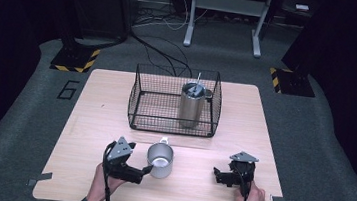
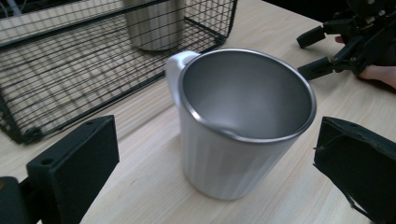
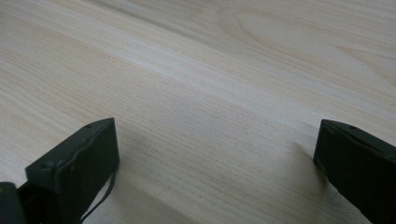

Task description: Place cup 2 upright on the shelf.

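Half the tumbler is cut off.

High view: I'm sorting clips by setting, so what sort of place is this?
Probably a lab or recording workspace, not a home: a bare wooden table on grey carpet, hazard-striped stand bases, loose cables across the floor, dark surroundings.

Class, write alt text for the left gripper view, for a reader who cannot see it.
An empty steel mug stands upright on a wooden table between the left gripper's open black jaws. Behind it sits a black wire basket holding a metal tumbler.
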`<action>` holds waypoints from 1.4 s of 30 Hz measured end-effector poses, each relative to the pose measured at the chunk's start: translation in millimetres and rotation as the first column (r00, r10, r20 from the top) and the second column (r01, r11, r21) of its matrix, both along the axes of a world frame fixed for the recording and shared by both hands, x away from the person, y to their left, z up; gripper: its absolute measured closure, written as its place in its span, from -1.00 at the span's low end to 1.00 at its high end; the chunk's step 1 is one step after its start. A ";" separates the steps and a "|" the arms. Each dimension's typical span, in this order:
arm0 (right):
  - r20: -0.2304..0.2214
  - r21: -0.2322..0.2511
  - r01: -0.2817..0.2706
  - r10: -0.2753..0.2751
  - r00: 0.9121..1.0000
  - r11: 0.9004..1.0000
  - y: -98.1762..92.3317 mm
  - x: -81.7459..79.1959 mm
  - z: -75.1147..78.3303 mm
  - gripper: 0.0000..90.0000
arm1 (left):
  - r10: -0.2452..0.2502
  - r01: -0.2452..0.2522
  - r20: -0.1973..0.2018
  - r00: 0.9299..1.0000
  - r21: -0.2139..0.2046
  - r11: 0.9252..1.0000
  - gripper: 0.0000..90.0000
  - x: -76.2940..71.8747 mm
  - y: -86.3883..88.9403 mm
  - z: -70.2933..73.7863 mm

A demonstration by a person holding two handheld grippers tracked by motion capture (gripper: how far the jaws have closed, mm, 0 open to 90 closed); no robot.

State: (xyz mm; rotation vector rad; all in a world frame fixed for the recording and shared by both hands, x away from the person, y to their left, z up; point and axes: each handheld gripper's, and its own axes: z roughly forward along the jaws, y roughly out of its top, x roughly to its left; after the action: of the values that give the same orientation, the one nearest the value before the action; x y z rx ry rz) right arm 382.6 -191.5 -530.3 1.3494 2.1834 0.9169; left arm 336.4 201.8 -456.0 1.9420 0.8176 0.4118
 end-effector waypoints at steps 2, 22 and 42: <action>-0.001 0.003 0.000 0.000 1.000 1.000 0.2 -0.1 0.0 -1.00 | -0.010 0.010 0.002 1.000 -0.006 1.000 -1.00 1.4 -4.9 0.6; -0.001 0.002 0.000 0.000 1.000 1.000 0.3 -0.1 0.0 -1.00 | -0.045 0.045 0.013 0.999 0.005 0.999 -1.00 23.7 -43.5 -3.9; 0.000 0.002 0.003 -0.003 1.000 1.000 0.5 -0.4 0.0 -1.00 | -0.004 0.005 -0.017 1.000 0.027 1.000 -0.88 28.7 -55.9 -18.1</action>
State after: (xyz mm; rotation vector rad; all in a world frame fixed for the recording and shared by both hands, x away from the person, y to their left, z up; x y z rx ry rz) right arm 382.2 -191.0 -530.3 1.3536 2.1804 0.9181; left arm 365.1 145.9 -474.0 1.9740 0.8223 0.4062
